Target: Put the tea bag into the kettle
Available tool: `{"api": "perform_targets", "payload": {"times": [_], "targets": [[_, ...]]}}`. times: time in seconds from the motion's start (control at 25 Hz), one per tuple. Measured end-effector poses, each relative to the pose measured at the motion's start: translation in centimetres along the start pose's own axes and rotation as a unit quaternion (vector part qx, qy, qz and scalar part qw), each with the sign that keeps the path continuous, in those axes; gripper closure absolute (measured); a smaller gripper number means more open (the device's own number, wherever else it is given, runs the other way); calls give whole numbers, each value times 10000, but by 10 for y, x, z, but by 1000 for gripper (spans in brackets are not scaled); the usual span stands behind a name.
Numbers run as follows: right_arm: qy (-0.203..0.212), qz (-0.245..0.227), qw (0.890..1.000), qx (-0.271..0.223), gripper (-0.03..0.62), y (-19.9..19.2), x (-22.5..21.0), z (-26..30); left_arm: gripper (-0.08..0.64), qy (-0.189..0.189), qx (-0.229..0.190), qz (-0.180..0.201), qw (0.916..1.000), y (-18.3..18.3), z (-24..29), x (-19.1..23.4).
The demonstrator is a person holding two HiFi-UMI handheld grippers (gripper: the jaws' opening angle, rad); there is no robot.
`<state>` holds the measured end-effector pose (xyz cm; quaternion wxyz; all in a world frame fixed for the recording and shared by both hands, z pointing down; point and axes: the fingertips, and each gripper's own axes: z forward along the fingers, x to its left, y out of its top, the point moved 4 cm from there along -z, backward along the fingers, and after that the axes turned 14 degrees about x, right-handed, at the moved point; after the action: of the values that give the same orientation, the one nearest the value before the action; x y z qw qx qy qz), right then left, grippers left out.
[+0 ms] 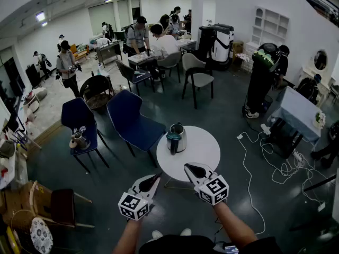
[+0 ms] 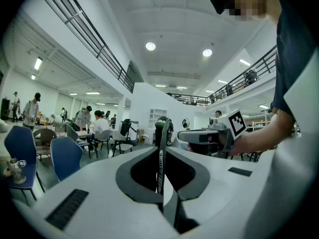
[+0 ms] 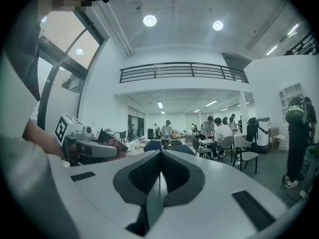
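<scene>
A steel kettle (image 1: 176, 137) with a dark lid and handle stands on the round white table (image 1: 204, 147), toward its left side. No tea bag shows in any view. My left gripper (image 1: 156, 177) hovers off the table's near left edge with its jaws pressed together and nothing visible between them. My right gripper (image 1: 187, 166) is over the table's near edge, just right of the kettle, also shut and empty. The left gripper view shows its shut jaws (image 2: 161, 153) and the right gripper (image 2: 209, 136) beside them. The right gripper view shows its shut jaws (image 3: 160, 163) and the left gripper (image 3: 87, 146).
Two blue chairs (image 1: 130, 118) (image 1: 79, 119) stand left of the table; the farther one carries a small glass teapot (image 1: 78, 139). White cables (image 1: 249, 165) trail over the floor at right. People sit and stand around tables (image 1: 159, 49) farther back.
</scene>
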<state>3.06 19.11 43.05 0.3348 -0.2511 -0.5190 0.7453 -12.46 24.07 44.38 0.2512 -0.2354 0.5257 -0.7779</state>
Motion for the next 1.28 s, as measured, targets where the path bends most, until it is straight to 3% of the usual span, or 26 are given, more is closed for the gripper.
{"api": "perform_targets", "payload": {"times": [0.6,1.28], "targets": [[-11,111,9998,-145,577,-20,-16,-43,529,-88,-30,40,9999,-4,19,-49],[-24,262,9996,-94,577,-41,-36,-59,529,-20,58,-116,9999,-17,34,-62]]}}
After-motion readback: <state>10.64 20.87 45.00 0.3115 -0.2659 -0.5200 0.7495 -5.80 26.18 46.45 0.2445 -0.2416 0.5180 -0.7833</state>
